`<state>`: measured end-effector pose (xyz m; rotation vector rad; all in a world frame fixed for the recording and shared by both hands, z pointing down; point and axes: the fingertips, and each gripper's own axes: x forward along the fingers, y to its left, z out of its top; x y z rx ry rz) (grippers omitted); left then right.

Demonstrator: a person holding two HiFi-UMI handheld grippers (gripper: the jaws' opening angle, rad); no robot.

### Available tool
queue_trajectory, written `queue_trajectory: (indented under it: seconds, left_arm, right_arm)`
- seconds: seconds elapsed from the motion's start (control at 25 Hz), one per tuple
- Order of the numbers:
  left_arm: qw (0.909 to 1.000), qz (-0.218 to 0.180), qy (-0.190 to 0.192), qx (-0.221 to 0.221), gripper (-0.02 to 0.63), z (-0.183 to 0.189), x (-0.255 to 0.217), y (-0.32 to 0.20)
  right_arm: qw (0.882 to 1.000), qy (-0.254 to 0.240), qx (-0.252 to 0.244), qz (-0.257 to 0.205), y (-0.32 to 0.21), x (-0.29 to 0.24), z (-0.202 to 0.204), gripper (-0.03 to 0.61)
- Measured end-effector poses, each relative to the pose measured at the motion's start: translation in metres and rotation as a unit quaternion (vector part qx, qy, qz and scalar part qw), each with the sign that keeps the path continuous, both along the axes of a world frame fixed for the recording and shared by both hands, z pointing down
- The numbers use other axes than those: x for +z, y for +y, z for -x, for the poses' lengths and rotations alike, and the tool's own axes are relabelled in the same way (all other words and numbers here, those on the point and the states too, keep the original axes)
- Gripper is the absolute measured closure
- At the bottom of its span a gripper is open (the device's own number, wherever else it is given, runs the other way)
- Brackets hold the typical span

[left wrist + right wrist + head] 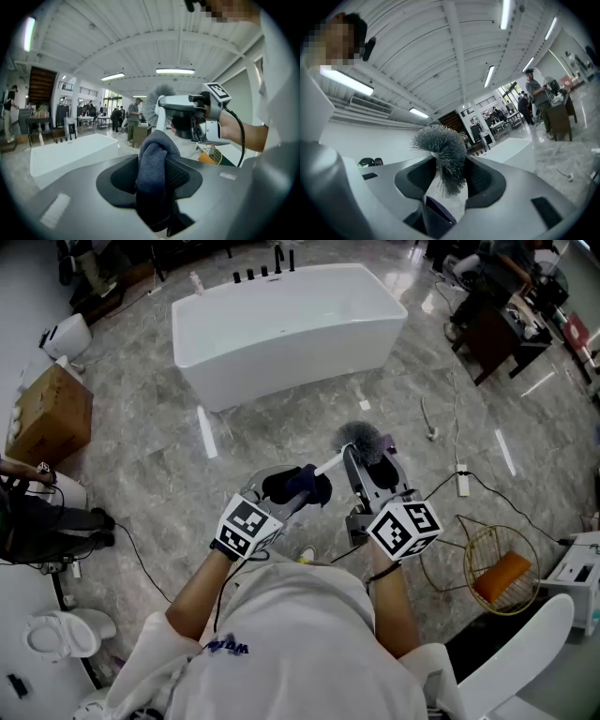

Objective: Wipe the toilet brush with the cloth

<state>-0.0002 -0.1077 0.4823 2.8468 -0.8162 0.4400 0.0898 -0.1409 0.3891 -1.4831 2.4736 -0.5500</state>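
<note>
The toilet brush has a grey bristle head (pixel 361 439) and a white handle (pixel 329 464). My right gripper (pixel 367 460) is shut on the brush close to its head, and the bristles (pixel 443 150) stick up between the jaws in the right gripper view. My left gripper (pixel 286 491) is shut on a bunched dark blue cloth (pixel 300 486), which fills the gap between the jaws (pixel 154 164). The cloth's top meets the white handle (pixel 161 119) just below the bristle head (pixel 157 98). Both grippers are held in the air in front of the person's chest.
A white bathtub (pixel 291 324) stands ahead on the marble floor. At the left are a cardboard box (pixel 52 413) and a toilet (pixel 61 634). A wire basket (pixel 502 573) with something orange and floor cables (pixel 459 479) lie at the right.
</note>
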Motion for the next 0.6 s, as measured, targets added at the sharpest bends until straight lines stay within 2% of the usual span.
queue_trajectory:
  seconds: [0.12,0.2,0.36,0.44,0.6]
  left_arm:
    - [0.9979,0.05,0.039,-0.01,0.453,-0.007,0.017,-0.01]
    - [0.9971,0.055,0.051,-0.012,0.456,-0.008,0.02,-0.011]
    - [0.9985,0.022,0.049,-0.001,0.466,-0.005,0.012,-0.011]
    - [0.9989,0.005,0.04,0.022,0.478,-0.007,0.007,-0.007]
    - [0.997,-0.002,0.031,0.07,0.51,-0.01,0.001,0.001]
  right_arm:
    - [0.998,0.051,0.023,-0.01,-0.001,0.006,-0.001,0.387]
    - [0.998,0.058,0.028,-0.01,-0.001,0.008,0.0,0.387]
    - [1.0,0.014,0.026,0.006,-0.002,0.012,0.0,0.388]
    - [1.0,-0.006,0.022,0.015,-0.002,0.013,-0.002,0.388]
    - [0.999,-0.039,0.011,0.029,-0.003,0.018,-0.004,0.385]
